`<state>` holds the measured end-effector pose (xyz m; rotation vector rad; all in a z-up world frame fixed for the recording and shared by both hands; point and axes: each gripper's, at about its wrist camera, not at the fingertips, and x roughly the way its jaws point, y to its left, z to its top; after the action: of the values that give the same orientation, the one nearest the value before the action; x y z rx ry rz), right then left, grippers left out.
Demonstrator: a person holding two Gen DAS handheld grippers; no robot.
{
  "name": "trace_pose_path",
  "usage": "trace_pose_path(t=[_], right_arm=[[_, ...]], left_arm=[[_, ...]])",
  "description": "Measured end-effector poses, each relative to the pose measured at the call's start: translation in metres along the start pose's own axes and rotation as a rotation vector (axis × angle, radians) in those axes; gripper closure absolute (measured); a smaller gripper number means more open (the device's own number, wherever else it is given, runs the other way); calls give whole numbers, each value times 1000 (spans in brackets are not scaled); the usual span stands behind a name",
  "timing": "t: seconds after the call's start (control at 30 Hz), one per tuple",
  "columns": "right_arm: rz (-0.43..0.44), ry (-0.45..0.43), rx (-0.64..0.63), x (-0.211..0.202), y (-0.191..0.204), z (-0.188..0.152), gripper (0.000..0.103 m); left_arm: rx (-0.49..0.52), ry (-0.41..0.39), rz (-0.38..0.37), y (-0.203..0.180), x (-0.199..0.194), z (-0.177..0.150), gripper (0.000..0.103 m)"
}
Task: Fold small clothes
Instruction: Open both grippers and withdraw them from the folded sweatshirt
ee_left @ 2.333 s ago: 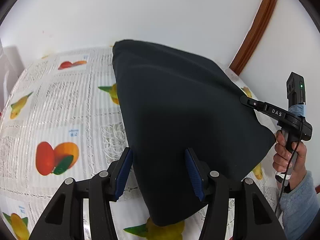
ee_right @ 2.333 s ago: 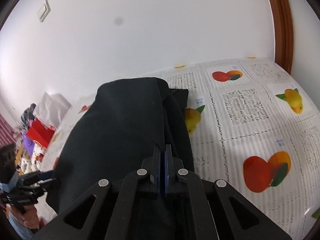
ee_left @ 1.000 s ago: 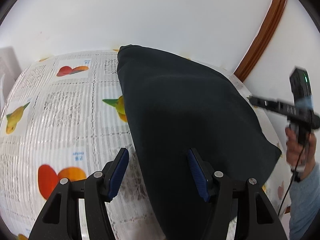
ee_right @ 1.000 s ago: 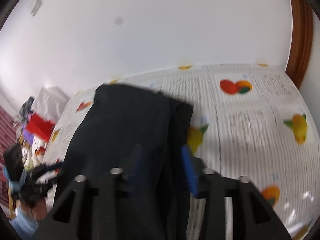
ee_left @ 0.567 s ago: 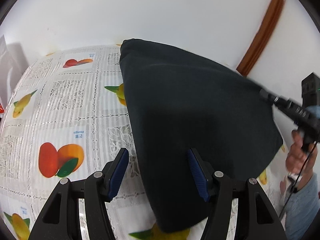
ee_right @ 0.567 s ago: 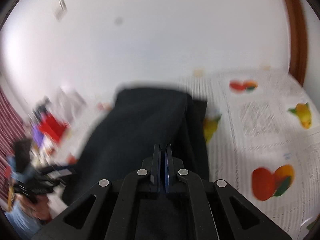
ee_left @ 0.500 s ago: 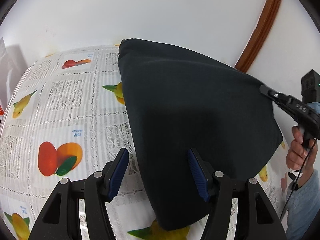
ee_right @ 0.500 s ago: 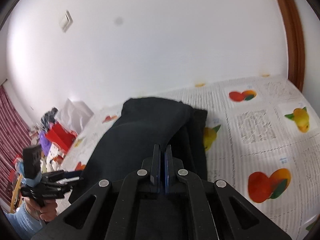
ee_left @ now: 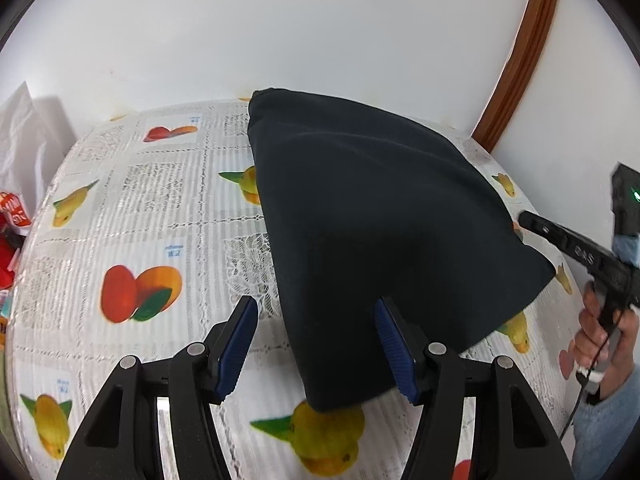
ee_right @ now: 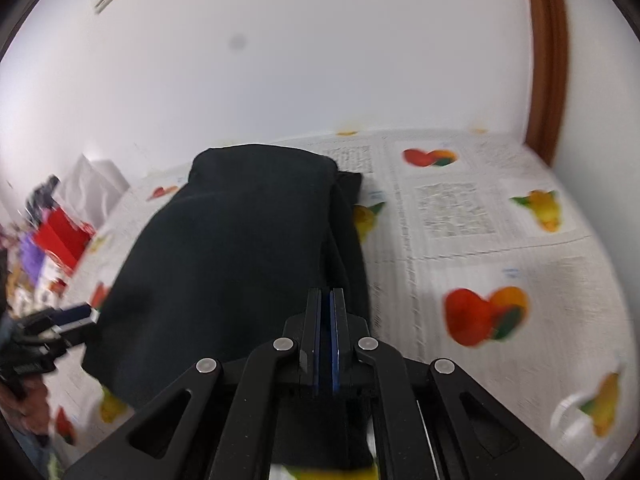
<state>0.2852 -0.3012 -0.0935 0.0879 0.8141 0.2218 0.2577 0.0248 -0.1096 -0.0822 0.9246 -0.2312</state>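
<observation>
We find the left claw (ee_left: 314, 342) open astride the garment (ee_left: 372, 216) edge; the right claw (ee_right: 326, 330) is shut, empty; the surface (ee_left: 160, 184) beside is free.

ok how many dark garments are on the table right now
1. A single dark garment lies folded on the fruit-print tablecloth, between the two grippers; further layers or pieces folded under it would be hidden.

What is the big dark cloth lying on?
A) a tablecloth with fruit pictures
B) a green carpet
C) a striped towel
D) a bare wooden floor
A: the folded black fabric garment lies on a white lace-patterned tablecloth printed with fruit pictures, which shows around its edges in both wrist views.
</observation>
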Motion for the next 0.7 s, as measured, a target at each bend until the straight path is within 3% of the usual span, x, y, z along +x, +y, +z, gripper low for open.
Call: trace_pose_path(t=[0.1,0.23,0.37,0.4,0.47,0.5,0.53,0.7], right_arm=[[-2,11,-1,-14,2,-17,98],[-145,98,32,-20,-4,-40,98],[-162,62,102,-64,-6,-51,95],[-165,46,107,-76,-3,-52,89],[-191,17,104,-102,6,-54,65],[-200,-1,99,-113,12,-54,46],[-205,-33,91,-128,18,-57,39],[-205,-98,65,-181,45,-65,23]], left_arm=[[-2,-12,15,-4,-13,-4,44],[-9,-35,29,-10,-39,-15,43],[-2,-83,53,-21,-72,-29,37],[3,-93,62,-26,-82,-33,36],[12,-113,66,-33,-97,-39,32],[16,-130,75,-37,-108,-44,29],[18,-140,80,-40,-115,-46,28],[25,-183,126,-52,-153,-66,18]])
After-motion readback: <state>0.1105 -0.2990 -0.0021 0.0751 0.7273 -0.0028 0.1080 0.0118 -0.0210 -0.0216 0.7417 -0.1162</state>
